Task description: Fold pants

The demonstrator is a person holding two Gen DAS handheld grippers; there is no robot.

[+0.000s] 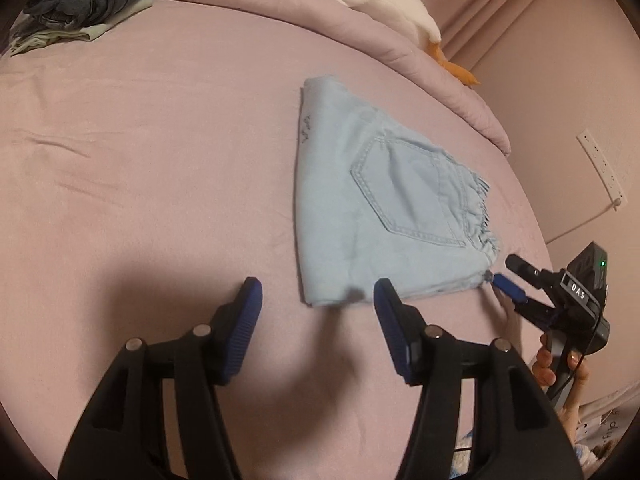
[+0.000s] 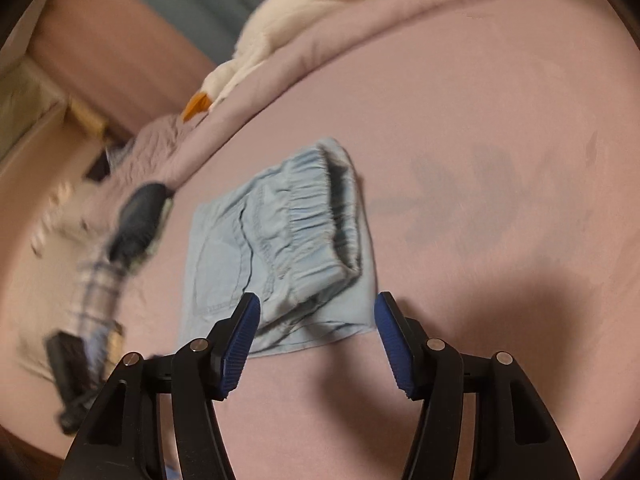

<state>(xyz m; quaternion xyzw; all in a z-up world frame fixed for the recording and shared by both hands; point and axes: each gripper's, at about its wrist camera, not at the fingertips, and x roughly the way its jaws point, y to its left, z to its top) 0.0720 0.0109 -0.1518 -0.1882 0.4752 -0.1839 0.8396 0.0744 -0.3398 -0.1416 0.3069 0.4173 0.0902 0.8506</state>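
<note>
Pants [image 1: 360,208]: folded into a compact light-blue packet, lying flat on the pink bed [image 1: 160,160].
Left tool [image 1: 318,300]: wide, empty, just off the near edge.
Right tool [image 2: 318,314]: wide, nothing gripped, poised over the waistband end, probably for tidying.

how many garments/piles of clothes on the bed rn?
2. Folded light-blue pants lying mid-bed, just ahead of both grippers. A dark-grey and pale-green folded stack at the far-left corner. Its item count is unclear, so more may be hidden.
</note>
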